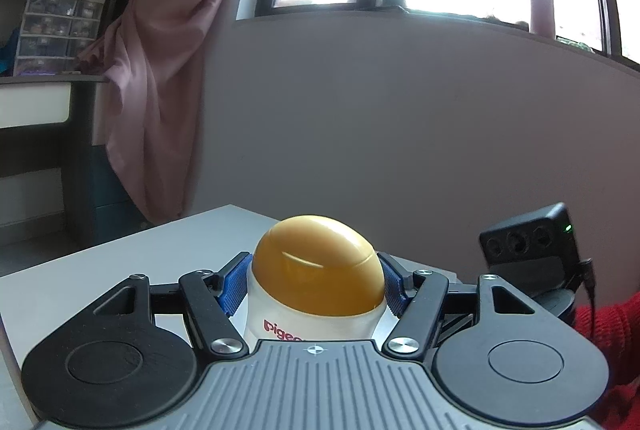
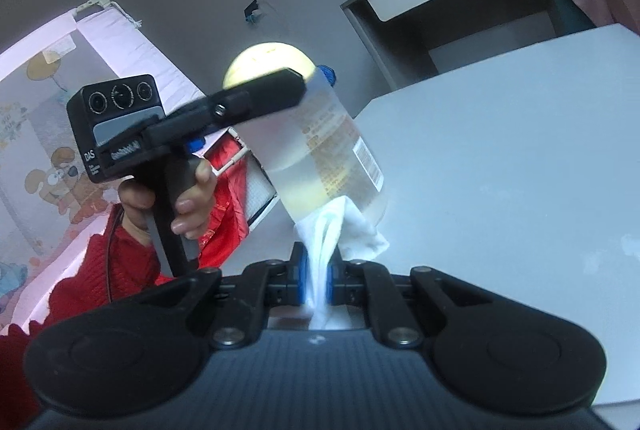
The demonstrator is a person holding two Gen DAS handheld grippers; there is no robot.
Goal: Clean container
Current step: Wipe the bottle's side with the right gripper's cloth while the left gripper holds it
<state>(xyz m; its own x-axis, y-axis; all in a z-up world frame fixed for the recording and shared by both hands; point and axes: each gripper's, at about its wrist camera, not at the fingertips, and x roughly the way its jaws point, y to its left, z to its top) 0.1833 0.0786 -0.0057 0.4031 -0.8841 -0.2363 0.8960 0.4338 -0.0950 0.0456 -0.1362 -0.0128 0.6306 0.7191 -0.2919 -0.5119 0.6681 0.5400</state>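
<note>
**Bottle braced aloft for a wipe**

Left tool (image 1: 314, 286) clamps the frosted plastic bottle with amber domed cap (image 1: 316, 266) above the white counter (image 2: 500, 158), exposing its base; lower centre, right tool (image 2: 316, 280) pinches a white cloth (image 2: 340, 226) against it.

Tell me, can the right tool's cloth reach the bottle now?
Probably yes. The right tool pinches the cloth, and its far end already seems to touch the low part of the bottle, which the left tool holds. Nothing is between them.
</note>
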